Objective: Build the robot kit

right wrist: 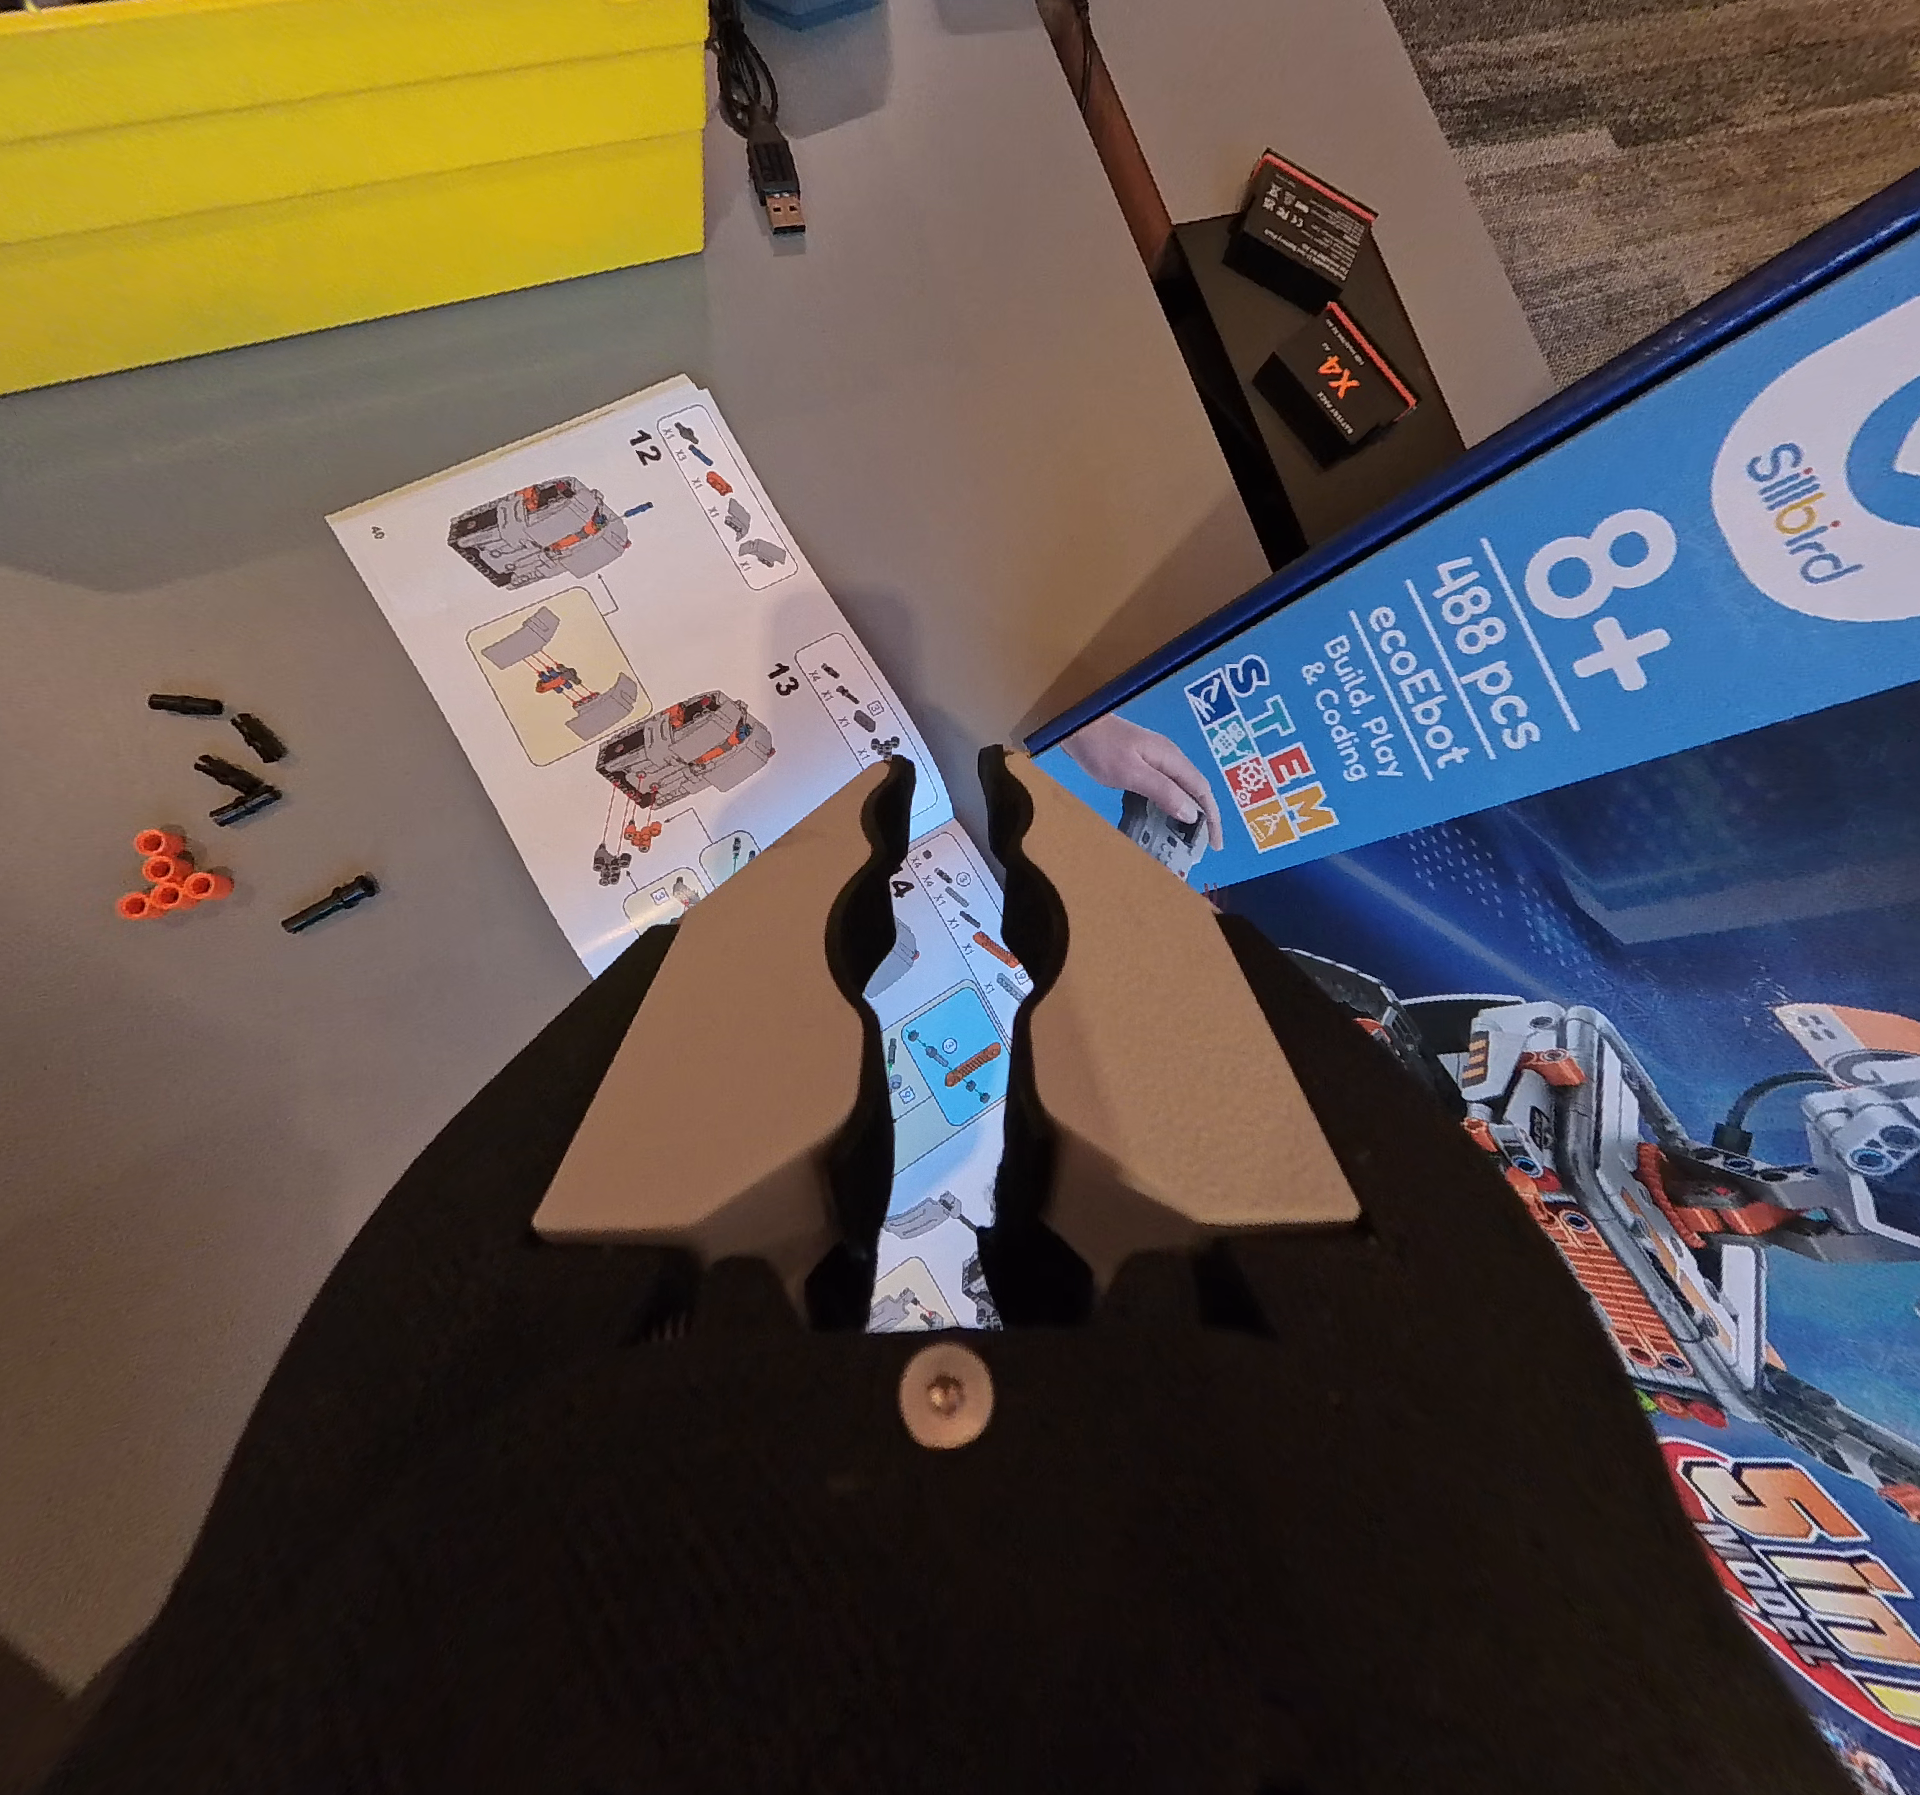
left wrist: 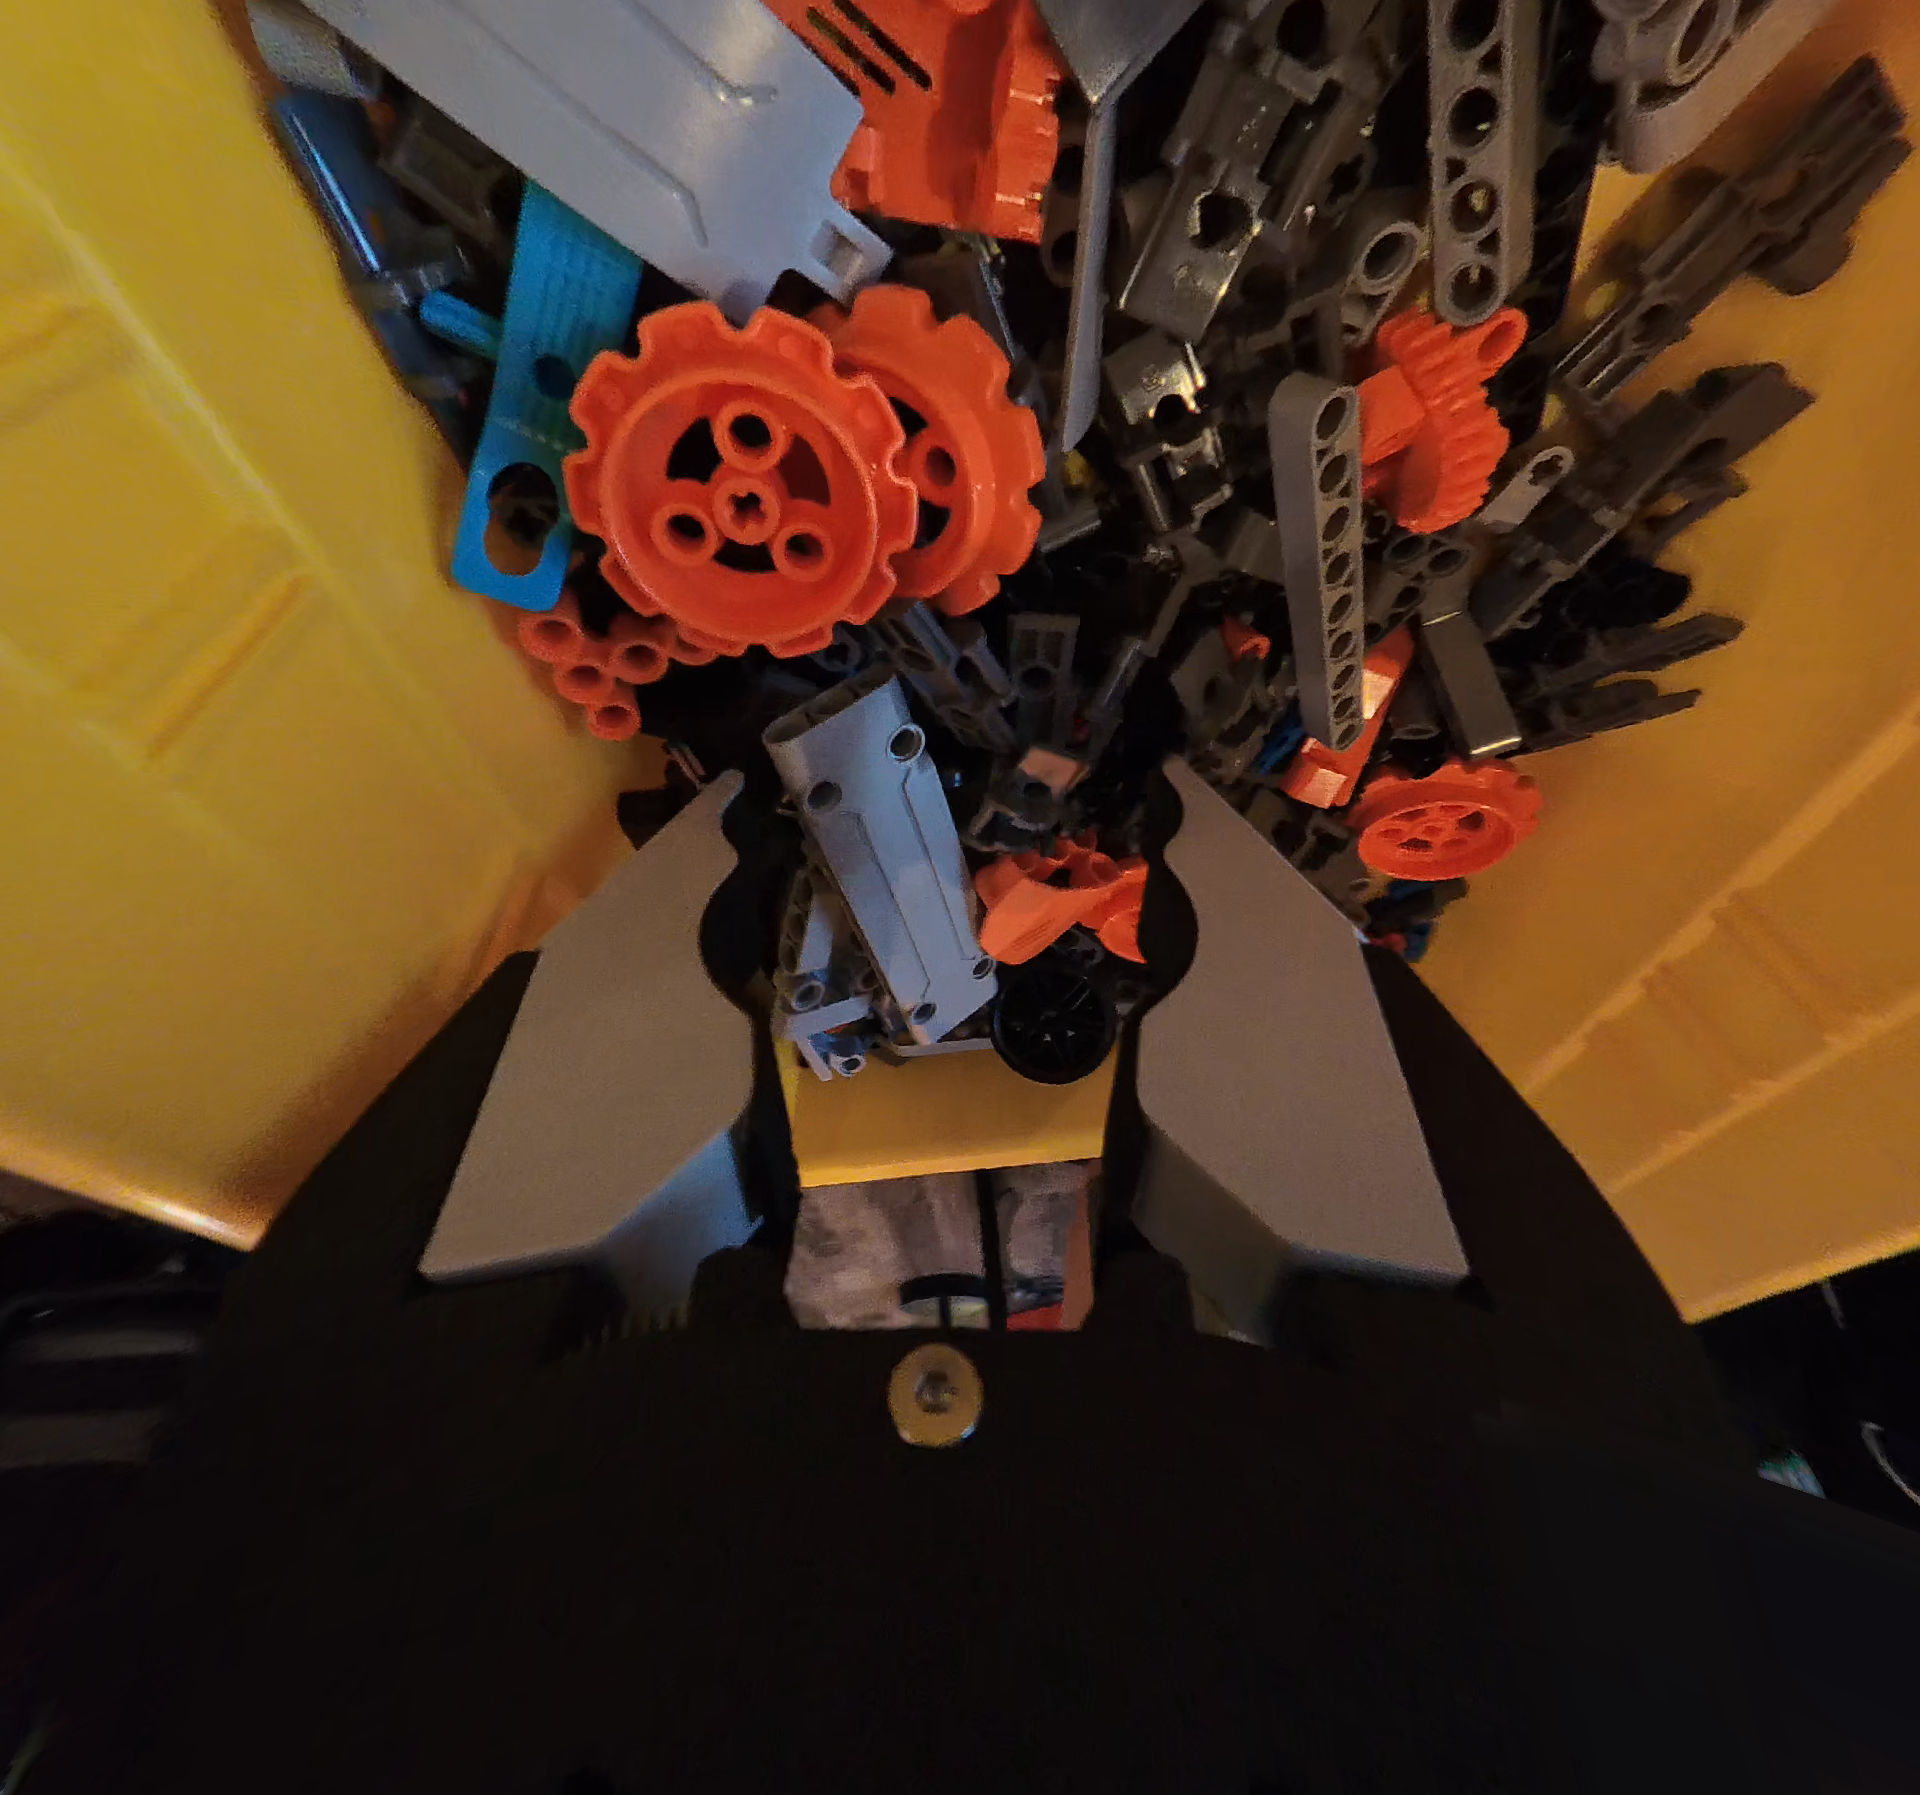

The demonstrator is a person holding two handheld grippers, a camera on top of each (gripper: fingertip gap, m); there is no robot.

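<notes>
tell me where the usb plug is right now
In the right wrist view the usb plug lies on the grey table, upper middle, just right of the yellow bin and beyond the instruction booklet.

Glossy yellow plastic bin point(left wrist: 187, 602)

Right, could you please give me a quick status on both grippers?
Left gripper open, over parts in yellow bin, grey housing between its fingers. Right gripper narrowly open, empty, over manual, beside blue box.
</notes>
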